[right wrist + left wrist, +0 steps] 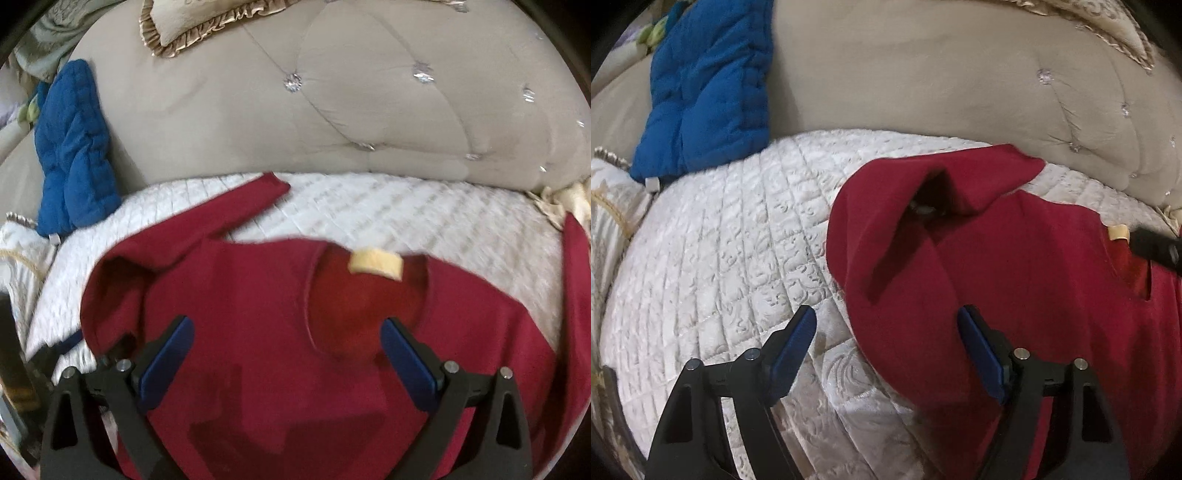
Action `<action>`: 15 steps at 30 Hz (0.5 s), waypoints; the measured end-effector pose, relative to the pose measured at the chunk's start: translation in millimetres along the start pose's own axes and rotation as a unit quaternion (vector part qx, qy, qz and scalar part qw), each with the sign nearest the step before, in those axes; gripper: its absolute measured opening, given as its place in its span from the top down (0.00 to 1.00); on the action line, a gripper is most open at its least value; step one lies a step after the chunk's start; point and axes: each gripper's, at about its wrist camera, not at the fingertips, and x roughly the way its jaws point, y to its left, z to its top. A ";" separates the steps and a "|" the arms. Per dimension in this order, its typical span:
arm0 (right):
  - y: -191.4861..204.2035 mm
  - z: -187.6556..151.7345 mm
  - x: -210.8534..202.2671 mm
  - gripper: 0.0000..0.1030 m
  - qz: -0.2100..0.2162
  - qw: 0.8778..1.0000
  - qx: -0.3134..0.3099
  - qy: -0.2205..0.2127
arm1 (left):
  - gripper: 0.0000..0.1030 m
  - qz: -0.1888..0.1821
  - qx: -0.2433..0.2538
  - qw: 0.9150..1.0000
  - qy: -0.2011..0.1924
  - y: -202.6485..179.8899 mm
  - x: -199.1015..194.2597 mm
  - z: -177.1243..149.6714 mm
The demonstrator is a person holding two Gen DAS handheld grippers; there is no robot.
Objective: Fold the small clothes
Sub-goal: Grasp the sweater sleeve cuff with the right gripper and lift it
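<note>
In your left wrist view the left gripper (886,328) has its fingers wide apart and empty, at the lower middle of the frame, straddling the left edge of the red top (1015,266), which fills the right half and lies on the white quilt (731,236) of the bed. A sleeve (945,177) is doubled back over the body near the centre, and the blue garment (705,85) leans at upper left, well apart. In your right wrist view the right gripper (288,339) is also spread with nothing between its fingers, low in the frame over the chest just below the neckline (369,306) and its tan label (375,263); one sleeve reaches toward the upper left. The top looks light, soft and limp, so I'd expect it to sag and wrinkle when lifted. Pinch a hem, shoulder seam or cuff where the cloth is doubled, rather than a flat single layer.
</note>
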 end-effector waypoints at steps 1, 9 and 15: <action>2.5 8.3 6.8 0.08 0.000 1.000 -0.002 0.000 | 0.42 0.001 -0.005 1.000 0.000 3.1 0.9 0.7; 21.8 58.1 70.6 0.11 0.009 1.000 0.003 0.007 | 0.42 0.001 -0.023 1.000 0.010 15.4 13.2 3.5; 16.4 74.7 121.9 0.17 0.038 0.997 0.064 0.031 | 0.42 0.003 -0.018 1.000 0.009 13.4 17.4 4.8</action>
